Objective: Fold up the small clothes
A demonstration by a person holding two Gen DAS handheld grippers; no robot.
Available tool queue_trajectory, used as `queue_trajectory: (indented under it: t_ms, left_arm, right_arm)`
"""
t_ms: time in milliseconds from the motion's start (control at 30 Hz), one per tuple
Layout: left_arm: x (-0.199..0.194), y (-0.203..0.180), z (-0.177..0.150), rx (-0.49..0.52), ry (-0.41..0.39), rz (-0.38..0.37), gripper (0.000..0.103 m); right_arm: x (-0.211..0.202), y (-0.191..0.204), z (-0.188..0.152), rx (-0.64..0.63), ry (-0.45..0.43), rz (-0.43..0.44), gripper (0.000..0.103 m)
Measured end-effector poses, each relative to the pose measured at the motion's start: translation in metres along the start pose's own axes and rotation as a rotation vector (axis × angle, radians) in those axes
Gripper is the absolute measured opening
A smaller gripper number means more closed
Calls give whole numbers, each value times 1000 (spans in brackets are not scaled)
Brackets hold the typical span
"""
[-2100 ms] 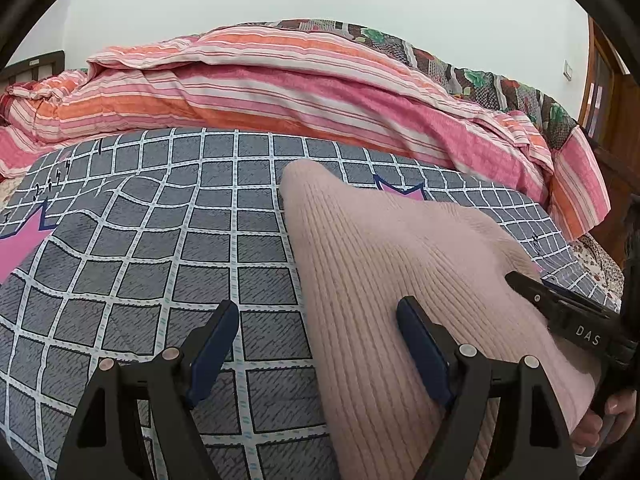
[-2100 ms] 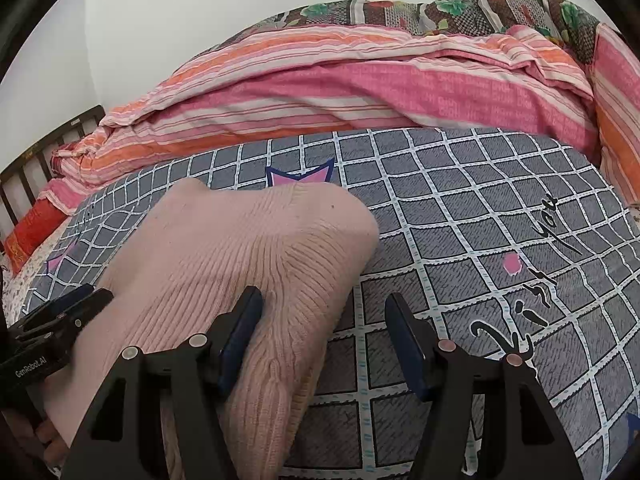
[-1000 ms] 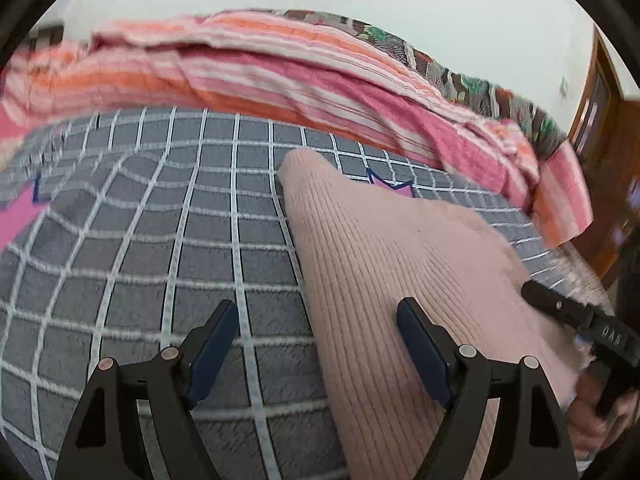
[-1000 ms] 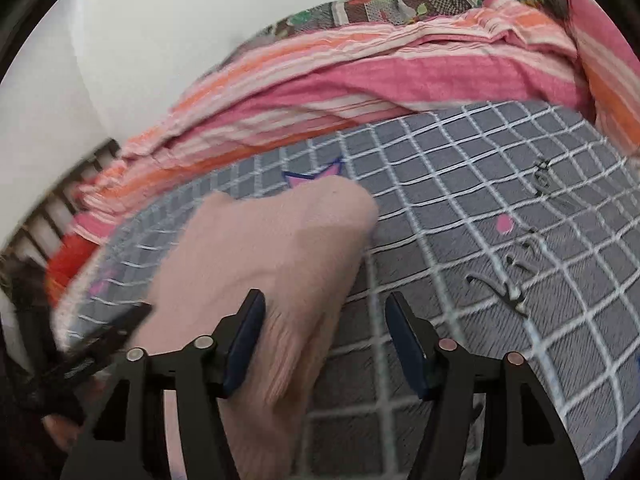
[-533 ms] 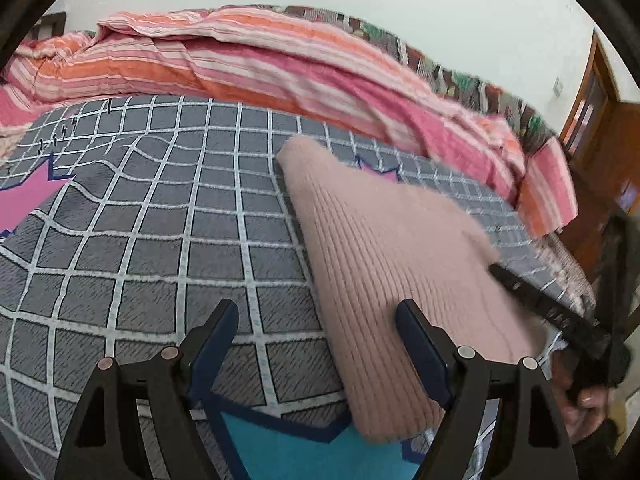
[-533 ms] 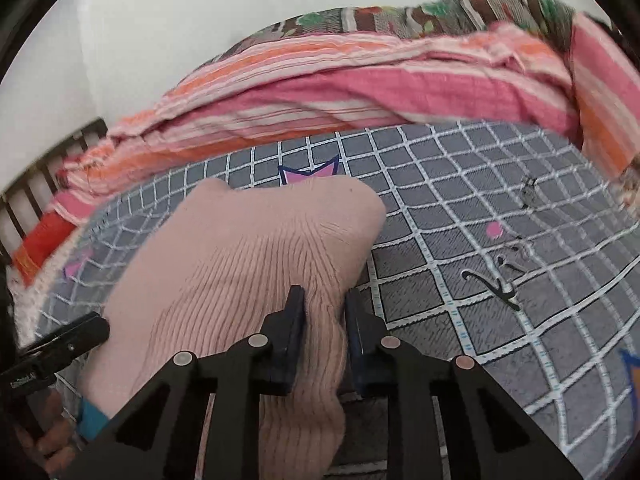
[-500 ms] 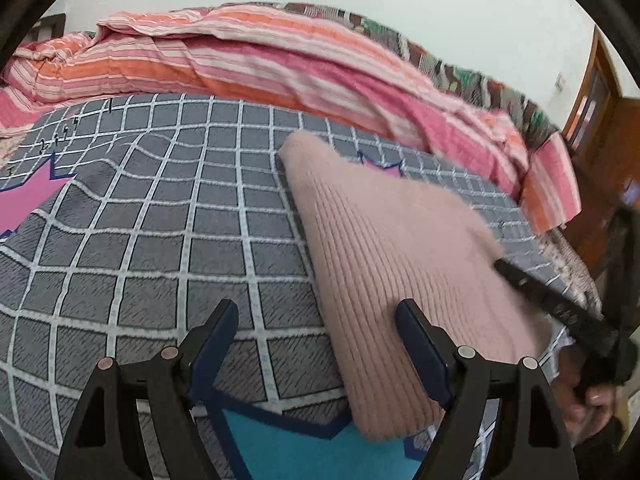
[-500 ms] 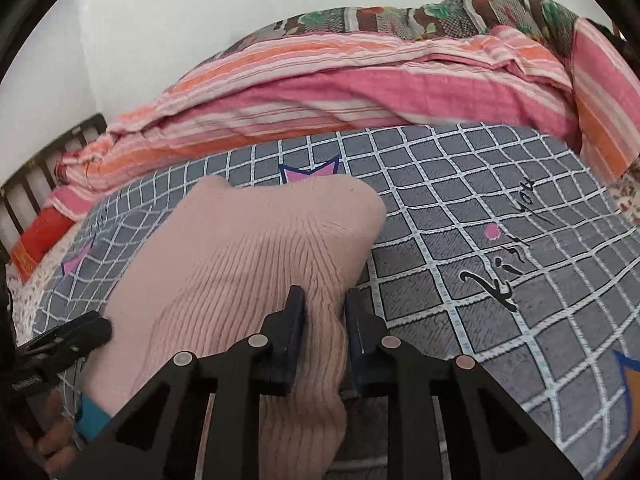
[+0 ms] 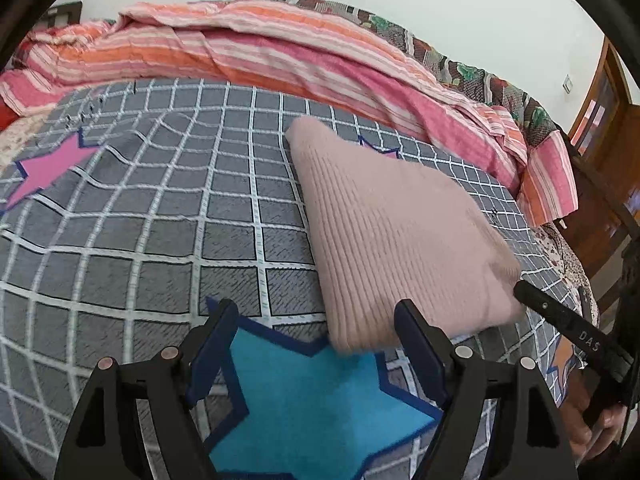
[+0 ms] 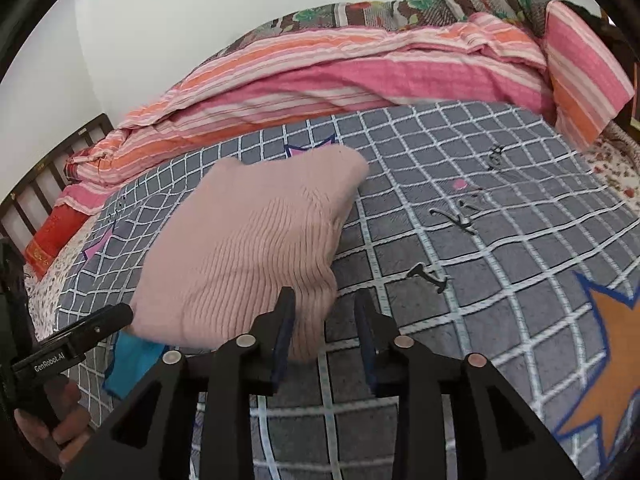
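Observation:
A folded pink ribbed knit garment [image 9: 396, 236] lies flat on the grey checked bedsheet [image 9: 160, 216]; it also shows in the right wrist view [image 10: 256, 248]. My left gripper [image 9: 316, 344] is open and empty, just short of the garment's near edge, above a blue star print. My right gripper [image 10: 324, 332] is open with a narrow gap, empty, at the garment's near right corner. Its left finger [image 10: 282, 332] touches or overlaps the garment's edge. Each gripper shows at the edge of the other's view.
A bunched pink and orange striped quilt [image 9: 280, 60] lies along the far side of the bed, with a patterned blanket behind it. A wooden headboard [image 10: 36, 196] stands at the left, a wooden door [image 9: 600, 120] at the right. A white wall is behind.
Both grippers have pulled back from the garment toward the near edge of the bed. The right gripper, nearly shut on the garment's corner half a second ago, has opened and let go.

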State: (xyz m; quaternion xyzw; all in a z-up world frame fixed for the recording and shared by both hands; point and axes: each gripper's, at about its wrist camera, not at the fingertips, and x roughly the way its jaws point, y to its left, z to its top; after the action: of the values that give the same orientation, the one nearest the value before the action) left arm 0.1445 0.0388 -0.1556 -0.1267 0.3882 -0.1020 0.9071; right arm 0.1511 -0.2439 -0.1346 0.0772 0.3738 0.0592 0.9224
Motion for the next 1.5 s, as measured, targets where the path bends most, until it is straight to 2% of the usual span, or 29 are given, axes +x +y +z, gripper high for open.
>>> queue_trajectory:
  t_ms: [100,167,333,500,567,667,1500]
  left_arm:
    - [-20,-10,3,17,-23,23,79]
    - [-33,-17,6,28,-36,36,79]
    - [-74,-36,13,52,-93,79,80]
    - [-105,-54,12,95,-125,148,86]
    - [-117,-60,9,111,-138,164,88]
    - [-129,-66,6,121,-145,191,89]
    - [-154,-78,1,120,-175,219,89]
  right_arm:
    - [-21,5,8,-18,-14,-31,37]
    - [-41,9,13,-26,-44,-44,54]
    - [-82,22,18,-76,-68,-77,59]
    - [-110,24,13,-78,-60,-94,61]
    - [-120,22,7,-79,-61,-95,80]
    - [-131,23,1,-109,-96,-128,89]
    - [-157,20,0,-95,-111,-141,91]
